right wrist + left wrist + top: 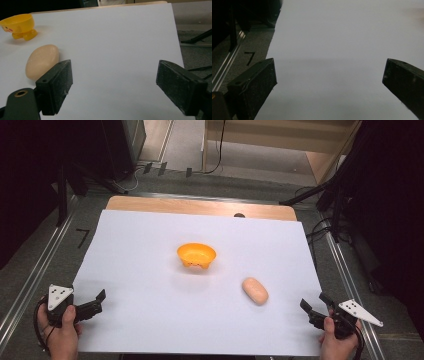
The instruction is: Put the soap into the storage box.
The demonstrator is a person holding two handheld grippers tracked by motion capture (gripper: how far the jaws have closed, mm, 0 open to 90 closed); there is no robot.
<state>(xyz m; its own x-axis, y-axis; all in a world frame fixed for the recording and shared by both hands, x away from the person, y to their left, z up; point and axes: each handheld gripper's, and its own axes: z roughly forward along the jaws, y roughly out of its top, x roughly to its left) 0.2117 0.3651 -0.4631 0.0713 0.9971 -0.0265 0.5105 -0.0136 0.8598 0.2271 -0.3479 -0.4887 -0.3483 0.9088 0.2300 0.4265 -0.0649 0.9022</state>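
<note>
Left hand-held gripper rests at the near left corner of the bench, held in a person's left hand, its jaws spread wide with nothing between them; the left gripper view looks out between them over bare white sheet. It seems parked there, clear of the work, waiting its turn.

Toward the middle of the bench stands a small yellow bowl on stubby feet, upright and empty as far as I can tell. It is probably the place the other thing is meant to go, which would explain why it sits centrally, reachable from either side.

Right of the bowl and nearer the person lies a pale peach, egg-shaped bun, on its side, well apart from the bowl. It lies nearest the right hand-held gripper, which sits at the near right corner in the right hand. In the right gripper view the jaws stand partly open and empty, with the bun just beyond the left jaw, not touching it.

A white sheet covers most of the wooden bench, leaving a strip of wood along the far edge. Around it are grey floor, metal rails, cables, dark stands and a pale wooden frame behind.
</note>
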